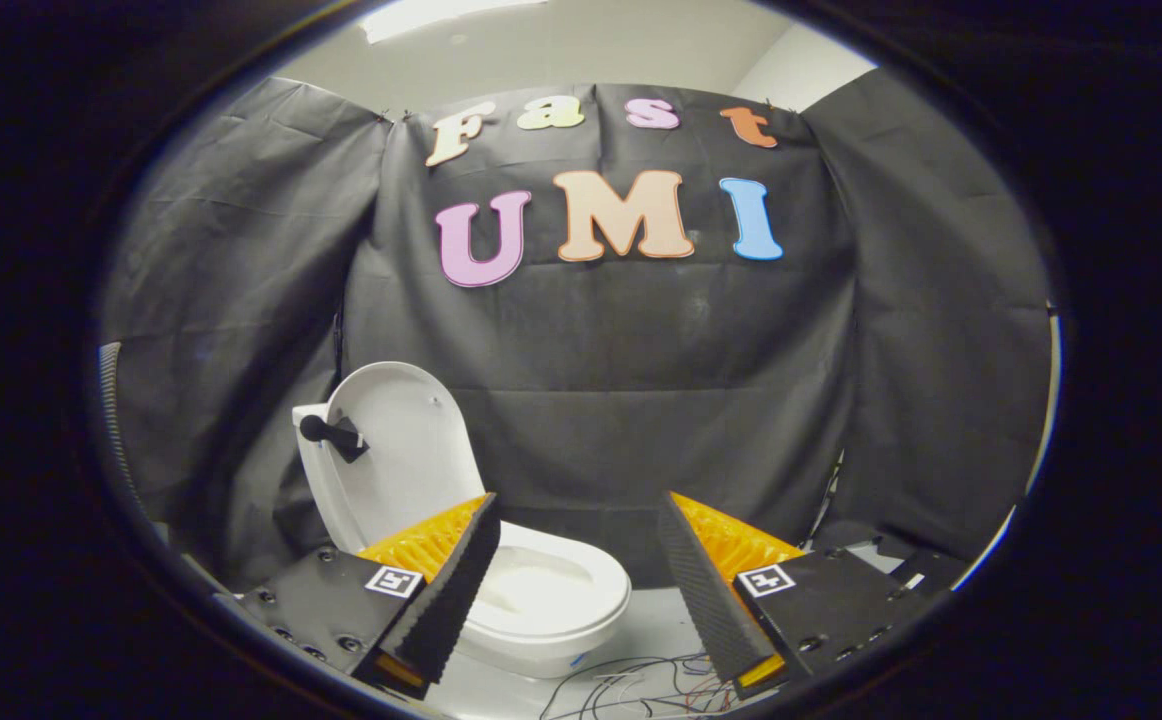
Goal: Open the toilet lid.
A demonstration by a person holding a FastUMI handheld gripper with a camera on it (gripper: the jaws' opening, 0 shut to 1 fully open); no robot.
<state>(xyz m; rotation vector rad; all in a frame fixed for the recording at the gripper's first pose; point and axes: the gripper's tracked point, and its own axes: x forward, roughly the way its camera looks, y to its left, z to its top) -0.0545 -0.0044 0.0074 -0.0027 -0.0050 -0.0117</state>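
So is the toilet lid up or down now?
Up: the toilet lid stands upright above the exposed seat. The gripper is open, holding nothing.

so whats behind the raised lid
The lid stands upright against the tank, with black cloth beyond. Most of the tank is hidden by the lid. The open tongs hold nothing.

The tool [571, 585] has its two fingers spread wide apart, nothing between them and nothing touching either pad. Each finger [446, 590] shows a black ridged inner face over an orange body, with a small square marker on its black mount
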